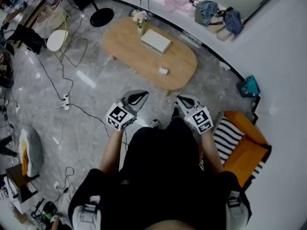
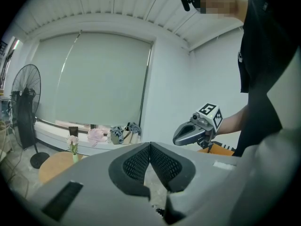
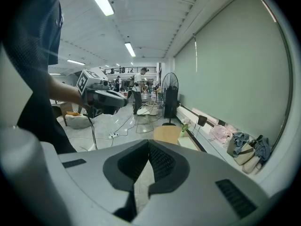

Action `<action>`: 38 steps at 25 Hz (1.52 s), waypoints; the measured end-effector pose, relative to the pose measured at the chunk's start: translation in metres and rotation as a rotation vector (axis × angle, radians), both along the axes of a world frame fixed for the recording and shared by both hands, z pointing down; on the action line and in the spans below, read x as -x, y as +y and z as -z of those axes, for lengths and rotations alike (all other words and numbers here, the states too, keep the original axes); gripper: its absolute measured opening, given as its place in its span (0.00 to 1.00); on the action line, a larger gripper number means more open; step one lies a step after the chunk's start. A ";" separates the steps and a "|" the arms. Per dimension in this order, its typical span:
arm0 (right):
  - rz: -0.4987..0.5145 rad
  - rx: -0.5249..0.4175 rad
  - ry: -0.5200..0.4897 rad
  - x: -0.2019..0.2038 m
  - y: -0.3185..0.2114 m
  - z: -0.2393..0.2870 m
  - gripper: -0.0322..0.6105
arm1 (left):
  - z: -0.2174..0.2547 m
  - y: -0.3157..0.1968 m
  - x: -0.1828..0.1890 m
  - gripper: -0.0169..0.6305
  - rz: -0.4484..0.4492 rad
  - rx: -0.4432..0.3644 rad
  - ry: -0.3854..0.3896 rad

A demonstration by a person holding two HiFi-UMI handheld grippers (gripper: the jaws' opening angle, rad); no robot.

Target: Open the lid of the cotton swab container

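A small white container (image 1: 163,71) sits near the front edge of an oval wooden table (image 1: 129,51), some way ahead of both grippers. My left gripper (image 1: 139,96) and right gripper (image 1: 181,99) are held at waist height, side by side, well short of the table. Both are shut with nothing between the jaws. In the left gripper view the mesh pads meet at the left gripper (image 2: 150,145), and the right gripper (image 2: 195,131) shows beyond. The right gripper view shows the right gripper (image 3: 148,142) closed too, with the left gripper (image 3: 106,100) to its left.
A flat white box (image 1: 155,40) and a flower vase (image 1: 139,20) also stand on the table. Cables and a power strip (image 1: 65,101) lie on the floor at left. An orange chair with a striped cushion (image 1: 240,143) stands at right. A fan base (image 1: 101,17) is behind the table.
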State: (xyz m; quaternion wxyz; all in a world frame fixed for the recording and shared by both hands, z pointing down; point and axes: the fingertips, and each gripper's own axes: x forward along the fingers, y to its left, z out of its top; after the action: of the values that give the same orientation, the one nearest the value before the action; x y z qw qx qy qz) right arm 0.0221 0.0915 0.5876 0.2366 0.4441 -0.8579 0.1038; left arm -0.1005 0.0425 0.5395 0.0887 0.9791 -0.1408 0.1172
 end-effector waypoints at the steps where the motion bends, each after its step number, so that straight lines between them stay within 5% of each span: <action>1: 0.007 0.004 0.000 -0.002 -0.003 -0.002 0.04 | -0.002 -0.003 -0.002 0.03 0.003 0.000 -0.006; 22: 0.174 0.043 0.021 -0.055 -0.101 -0.004 0.04 | -0.001 -0.086 -0.065 0.03 0.099 -0.021 -0.027; 38: 0.391 0.128 0.014 -0.075 -0.154 -0.040 0.04 | -0.006 -0.119 -0.080 0.03 0.307 0.001 -0.006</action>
State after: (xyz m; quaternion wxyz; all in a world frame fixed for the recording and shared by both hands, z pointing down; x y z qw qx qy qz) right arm 0.0973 -0.0624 0.6276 0.2856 0.2540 -0.9178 0.1070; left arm -0.0209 -0.0764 0.5451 0.1056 0.9457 -0.2889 0.1053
